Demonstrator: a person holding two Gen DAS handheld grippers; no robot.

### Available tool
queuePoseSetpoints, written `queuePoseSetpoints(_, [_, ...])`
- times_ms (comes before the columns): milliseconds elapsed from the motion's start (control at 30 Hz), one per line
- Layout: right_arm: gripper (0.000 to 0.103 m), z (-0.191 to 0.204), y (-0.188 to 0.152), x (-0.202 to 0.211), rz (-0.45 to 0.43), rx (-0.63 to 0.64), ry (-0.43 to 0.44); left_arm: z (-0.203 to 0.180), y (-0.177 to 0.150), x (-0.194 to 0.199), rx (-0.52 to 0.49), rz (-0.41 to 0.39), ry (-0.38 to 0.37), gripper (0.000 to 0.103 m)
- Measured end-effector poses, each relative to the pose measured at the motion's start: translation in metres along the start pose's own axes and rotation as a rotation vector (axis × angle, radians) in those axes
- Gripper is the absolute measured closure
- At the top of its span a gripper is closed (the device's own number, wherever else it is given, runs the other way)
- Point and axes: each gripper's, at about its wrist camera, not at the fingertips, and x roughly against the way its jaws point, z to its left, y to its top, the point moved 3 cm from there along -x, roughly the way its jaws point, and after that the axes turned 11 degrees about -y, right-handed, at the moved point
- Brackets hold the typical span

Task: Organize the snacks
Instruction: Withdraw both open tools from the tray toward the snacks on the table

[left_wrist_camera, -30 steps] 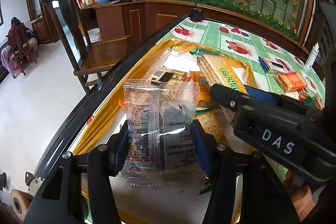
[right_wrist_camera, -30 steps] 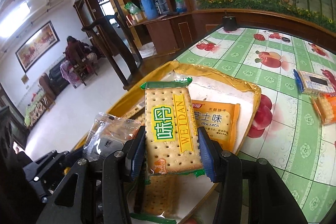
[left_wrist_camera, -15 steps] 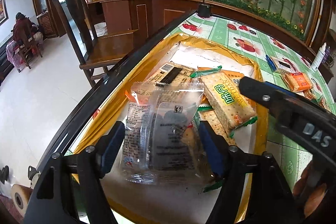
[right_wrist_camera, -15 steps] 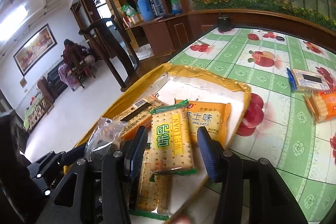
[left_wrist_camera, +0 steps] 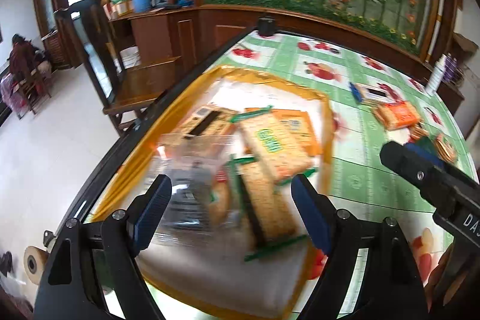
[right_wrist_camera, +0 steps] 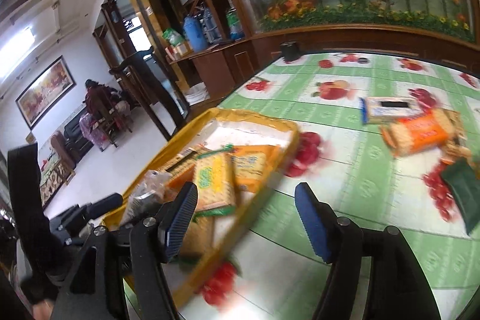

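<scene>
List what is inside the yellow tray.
The yellow tray holds a clear wrapped packet, green-edged cracker packs, an orange biscuit pack and a barcoded pack. They overlap, hiding anything beneath.

both claws let go; clear packet (left_wrist_camera: 192, 185) and cracker pack (right_wrist_camera: 214, 180) now in tray (right_wrist_camera: 255, 117).

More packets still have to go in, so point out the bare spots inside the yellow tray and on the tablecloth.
Inside the yellow tray, the white floor is bare along the far rim and at the near end. Its middle is crowded with the cracker packets and the clear packet. The tablecloth is free between the tray and the orange biscuit pack.
</scene>
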Motion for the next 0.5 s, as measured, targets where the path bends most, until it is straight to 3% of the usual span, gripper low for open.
queuePoseSetpoints(267, [0.034,-0.073,-0.016,0.026,-0.003,-0.1,-0.086,-0.059,-0.001,-0.003,-0.098,0.013,-0.101,0.021])
queuePoseSetpoints(500, [0.034,-0.134,-0.018,0.039,-0.018,-0.101,-0.161,-0.097,-0.006,-0.008,-0.169,0.04,-0.159,0.021])
